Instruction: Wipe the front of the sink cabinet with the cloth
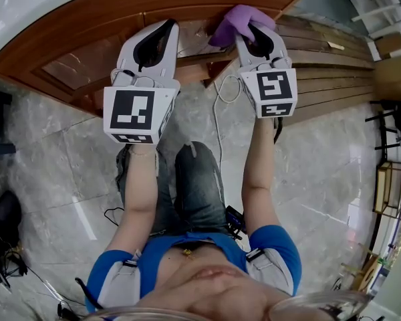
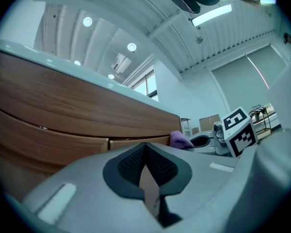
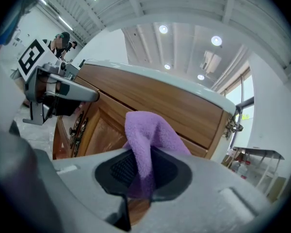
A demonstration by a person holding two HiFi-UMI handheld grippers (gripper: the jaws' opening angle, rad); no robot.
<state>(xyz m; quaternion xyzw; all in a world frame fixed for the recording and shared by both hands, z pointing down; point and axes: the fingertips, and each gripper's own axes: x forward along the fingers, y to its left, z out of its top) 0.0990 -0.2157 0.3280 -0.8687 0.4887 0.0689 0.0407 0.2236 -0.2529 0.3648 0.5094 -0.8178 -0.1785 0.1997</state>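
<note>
The sink cabinet (image 1: 120, 19) is brown wood with a curved front under a white top; it also fills the left gripper view (image 2: 63, 110) and the right gripper view (image 3: 184, 106). A purple cloth (image 1: 239, 20) bunches out of my right gripper (image 1: 255, 37), which is shut on it and holds it against the cabinet's upper right front. Up close, the cloth (image 3: 148, 135) hangs between the dark pads of that gripper (image 3: 140, 176). My left gripper (image 1: 162, 31) is shut on nothing, close to the cabinet front left of the cloth; its jaws (image 2: 146, 169) meet with only a thin slit.
Grey marble floor tiles (image 1: 67, 172) lie under the person's knees. A white cable (image 1: 217, 112) trails below the cabinet. Wooden slats (image 1: 334, 65) run to the right, with shelving (image 1: 387, 186) at the far right. Dark metal handles (image 3: 77, 127) sit on a cabinet door.
</note>
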